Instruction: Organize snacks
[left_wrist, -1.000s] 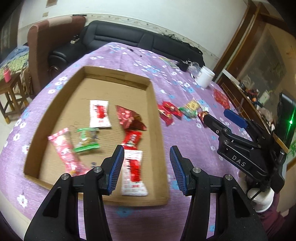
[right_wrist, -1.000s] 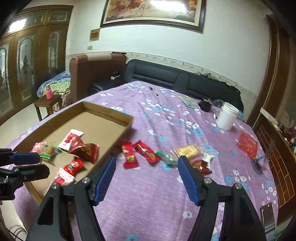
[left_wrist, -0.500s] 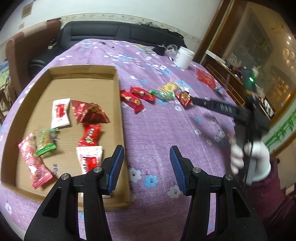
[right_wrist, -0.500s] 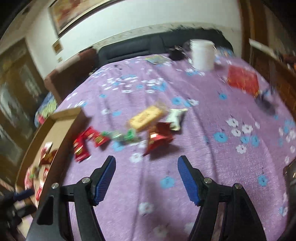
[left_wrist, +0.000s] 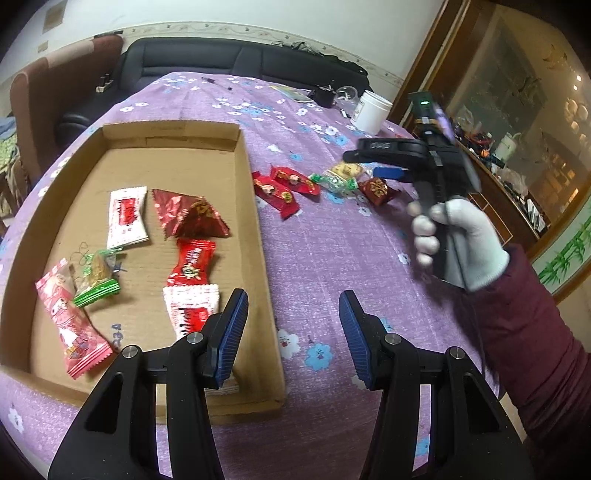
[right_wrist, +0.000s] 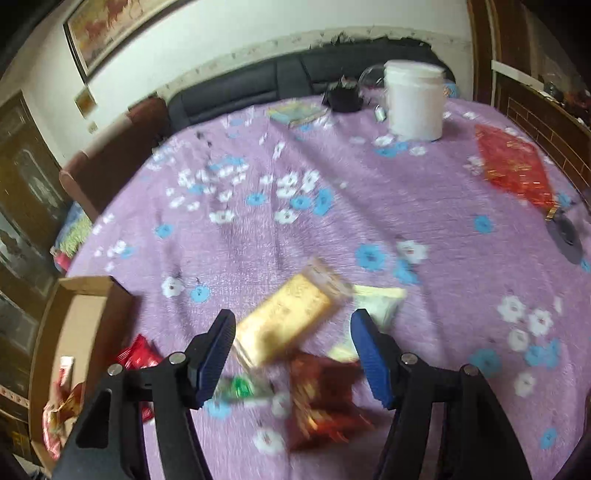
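Observation:
A shallow cardboard tray (left_wrist: 258, 206) on the purple flowered tablecloth holds several wrapped snacks, among them a red foil pouch (left_wrist: 188, 218) and a white-and-red packet (left_wrist: 127, 216). More snacks lie loose right of the tray: two red packets (left_wrist: 280, 186), a green candy (left_wrist: 334, 181), a red foil pouch (left_wrist: 376, 190). My left gripper (left_wrist: 293, 336) is open and empty over the tray's near right corner. My right gripper (right_wrist: 291, 354) is open, low over a yellow biscuit pack (right_wrist: 291, 317) and a red foil pouch (right_wrist: 321, 398); it also shows in the left wrist view (left_wrist: 373, 162).
A white jar (right_wrist: 413, 99) stands at the table's far side beside a black object (right_wrist: 343, 98) and a booklet (right_wrist: 295, 112). A red envelope (right_wrist: 513, 166) lies at the right. A black sofa (left_wrist: 229, 62) and a brown armchair (left_wrist: 48, 99) stand behind the table.
My right gripper has moved forward and down onto the loose snacks, so the yellow pack now lies between its fingers. My left gripper has shifted little.

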